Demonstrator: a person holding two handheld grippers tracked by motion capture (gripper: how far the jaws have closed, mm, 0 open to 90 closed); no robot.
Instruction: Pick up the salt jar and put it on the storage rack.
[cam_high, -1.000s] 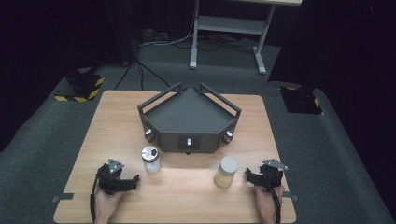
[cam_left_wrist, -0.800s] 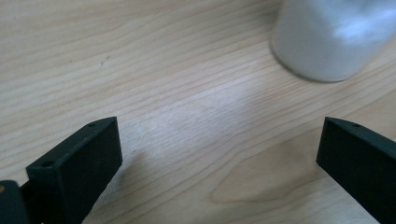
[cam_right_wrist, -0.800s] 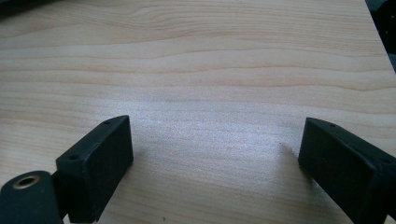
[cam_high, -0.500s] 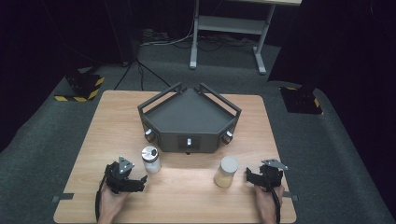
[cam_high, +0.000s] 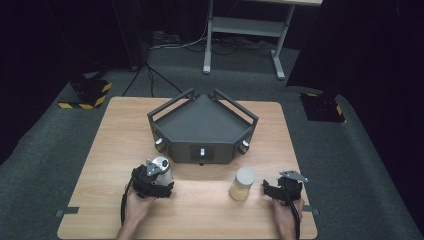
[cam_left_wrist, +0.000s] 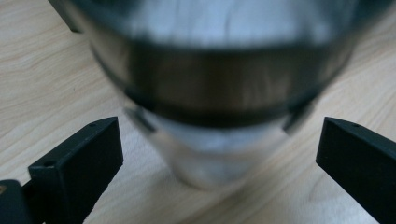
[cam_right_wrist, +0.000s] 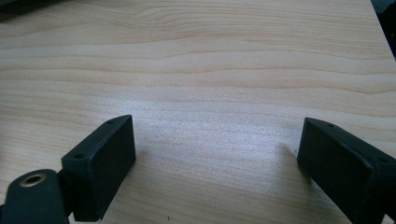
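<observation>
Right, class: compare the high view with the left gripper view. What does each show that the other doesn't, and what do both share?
High view alone: the dark angular tray, the tan-lidded jar standing by the right hand-held gripper, both of the person's hands, and the grey floor.

Left gripper view alone: a close, blurred look at the left hand-held gripper with its jaws open, one either side of the jar and apart from it.

Both: the silver-lidded jar and the wooden table.

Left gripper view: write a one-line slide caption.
Open left gripper straddles a blurred clear jar standing on the wooden table, its pads not touching it.
</observation>
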